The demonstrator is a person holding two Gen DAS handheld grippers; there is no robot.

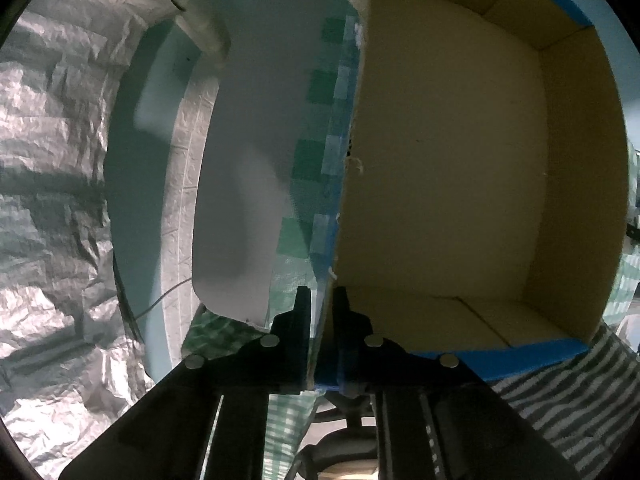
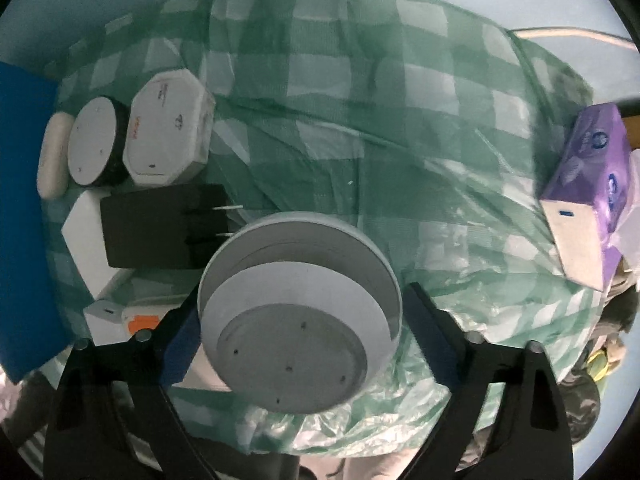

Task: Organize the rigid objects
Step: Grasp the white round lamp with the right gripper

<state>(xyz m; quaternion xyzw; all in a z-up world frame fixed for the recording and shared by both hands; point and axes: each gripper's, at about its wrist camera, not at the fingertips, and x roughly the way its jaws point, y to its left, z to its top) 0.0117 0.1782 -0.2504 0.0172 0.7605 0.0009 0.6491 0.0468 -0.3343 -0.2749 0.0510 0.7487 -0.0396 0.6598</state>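
Observation:
In the left wrist view my left gripper point(image 1: 321, 294) is shut on the side wall of an open cardboard box point(image 1: 440, 160). The box is blue outside, brown inside, and holds nothing. In the right wrist view my right gripper point(image 2: 302, 300) points down over a round white and grey disc-shaped device point(image 2: 296, 320) on the green checked cloth point(image 2: 360, 120). The disc sits between the jaws. The left pad is at its rim and a gap shows beside the right pad, so the gripper is open.
Left of the disc lie a black plug adapter point(image 2: 160, 232), a white octagonal box point(image 2: 168, 132), a round black-and-white device point(image 2: 94, 148) and small white boxes point(image 2: 86, 240). The blue box wall point(image 2: 24, 200) stands at far left, a purple tissue pack point(image 2: 588, 184) at right. Crinkled silver foil point(image 1: 52, 200) lies left of the box.

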